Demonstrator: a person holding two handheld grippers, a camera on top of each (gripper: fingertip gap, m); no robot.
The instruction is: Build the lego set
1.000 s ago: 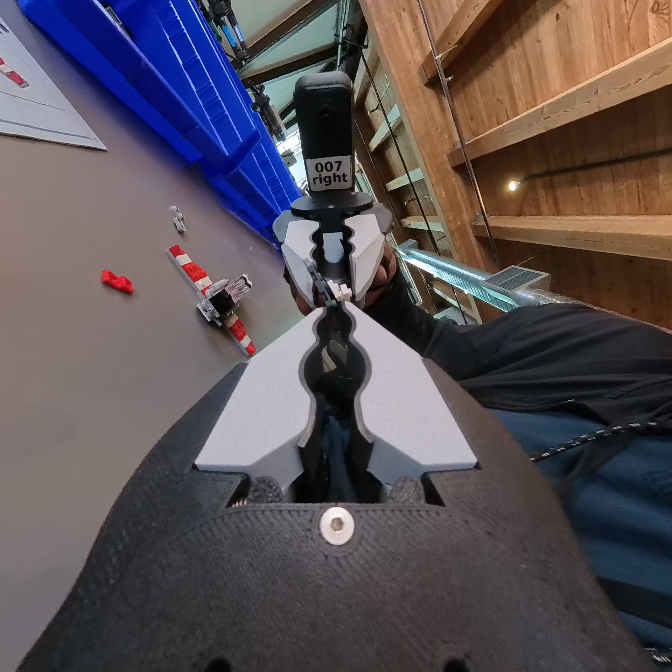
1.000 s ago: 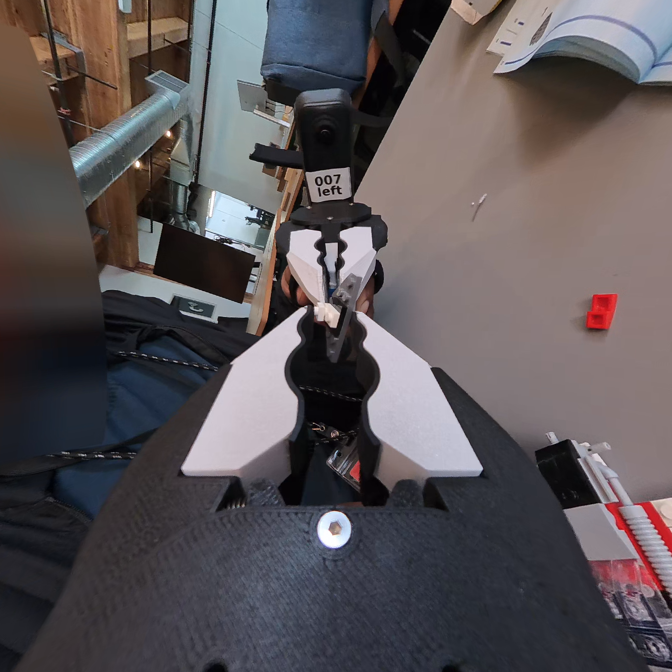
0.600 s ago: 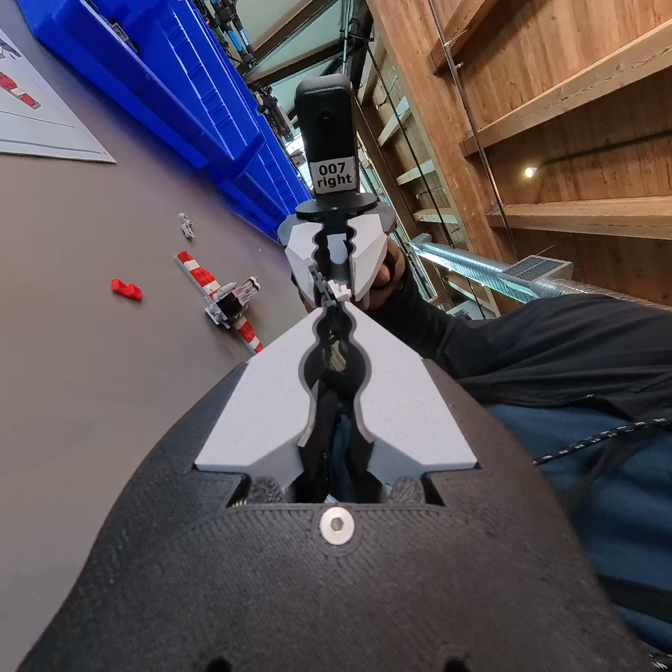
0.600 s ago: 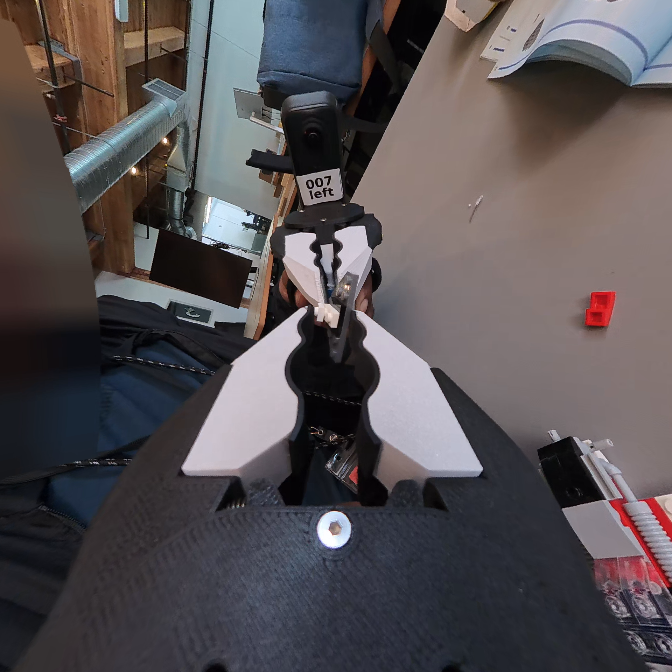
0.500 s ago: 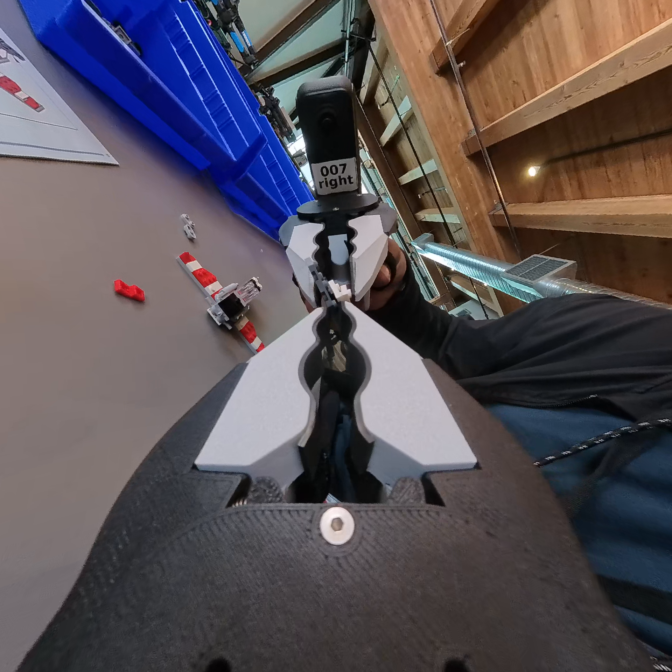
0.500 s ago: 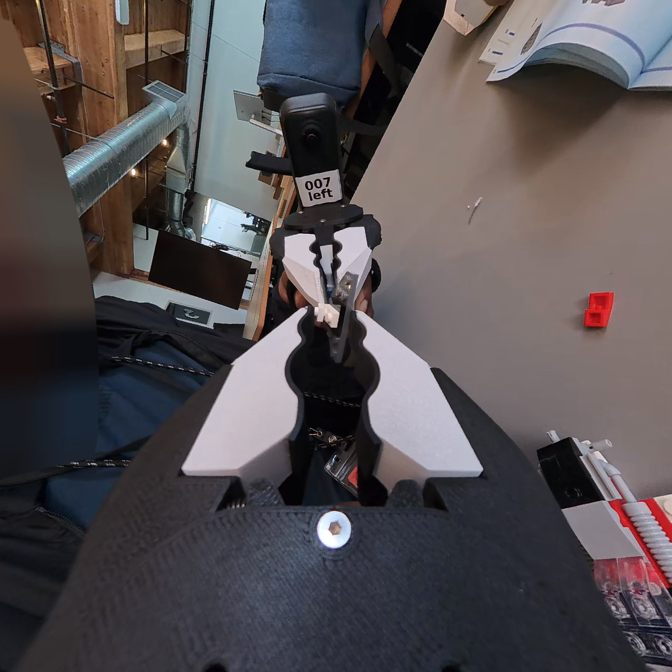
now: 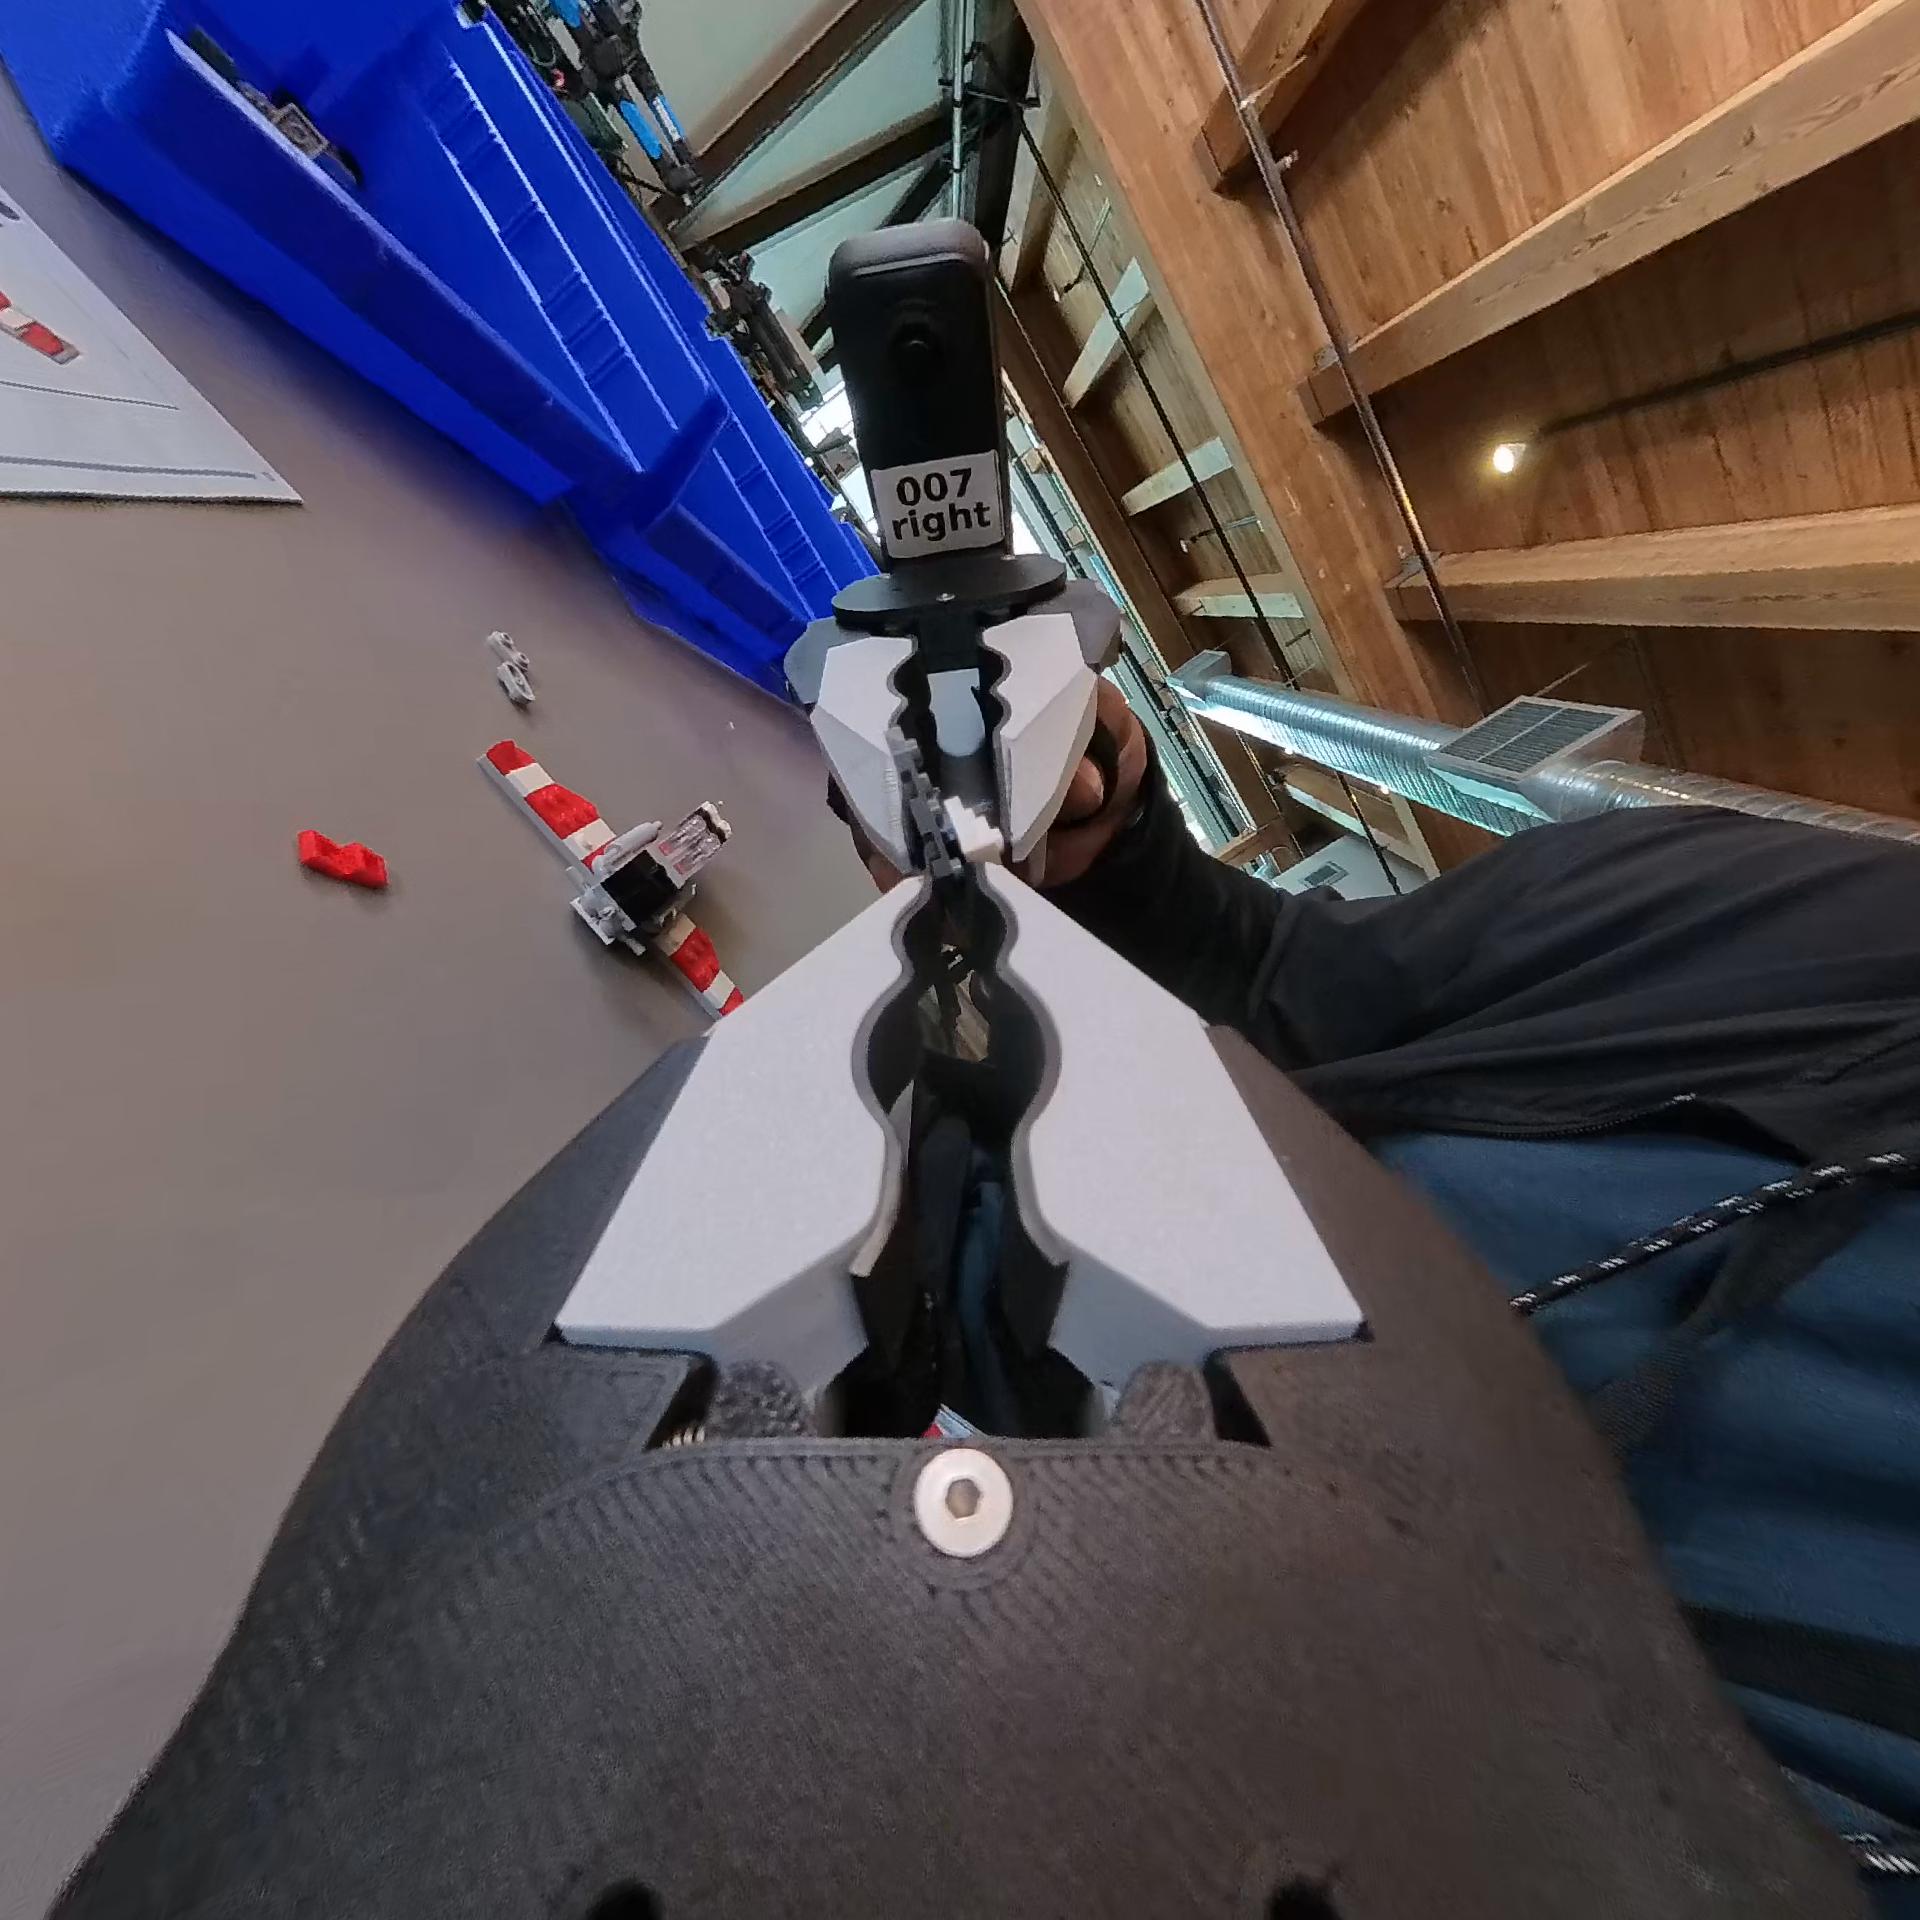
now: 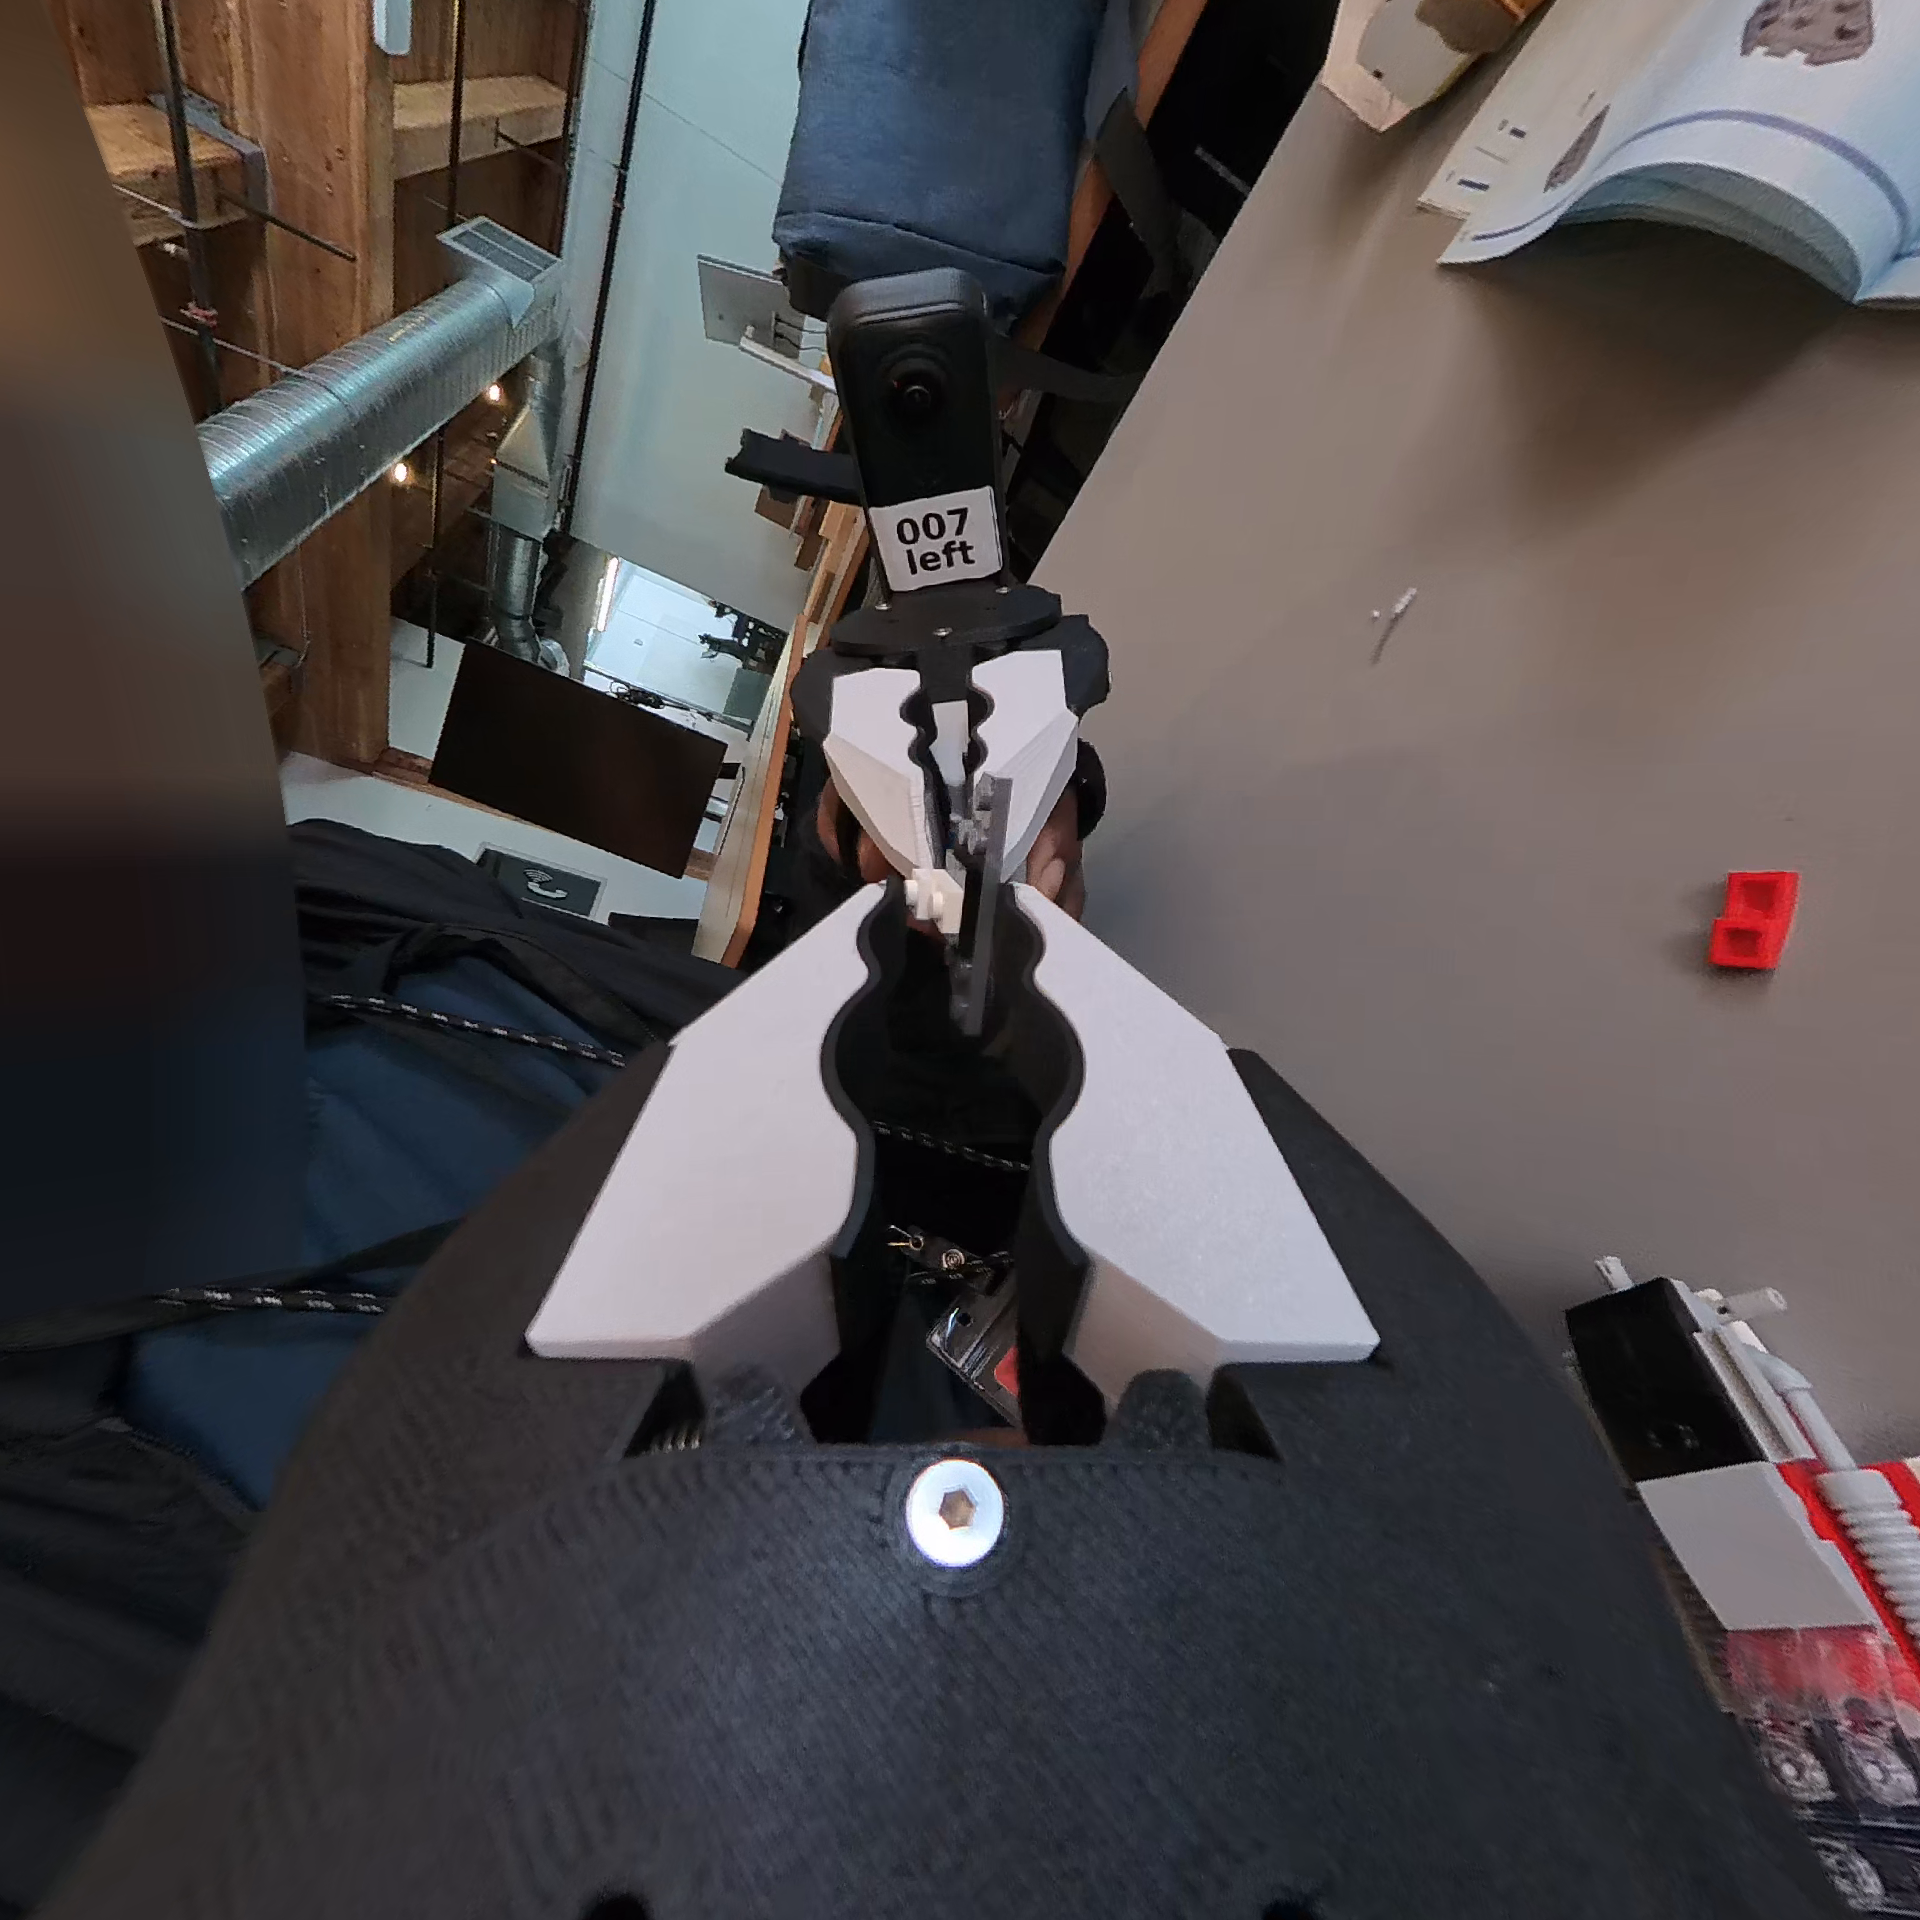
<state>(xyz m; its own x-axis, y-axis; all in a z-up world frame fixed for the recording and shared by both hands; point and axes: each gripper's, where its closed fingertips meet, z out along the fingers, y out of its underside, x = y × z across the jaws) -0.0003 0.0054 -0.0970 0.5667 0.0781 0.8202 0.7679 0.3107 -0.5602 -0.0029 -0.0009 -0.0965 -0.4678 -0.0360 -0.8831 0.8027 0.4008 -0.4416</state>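
Left wrist view: grey plate [image 7: 928,821] is clamped by left gripper [image 7: 951,883]; white piece [image 7: 977,826] is pinched by right gripper [image 7: 951,831], tips meeting.

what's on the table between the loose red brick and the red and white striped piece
Nothing: in the left wrist view, bare grey table separates the red brick from the striped piece.

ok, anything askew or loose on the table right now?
Nothing damaged or spilled. A red brick, a small grey piece and the red-and-white striped assembly lie scattered on the table, normal mid-build.
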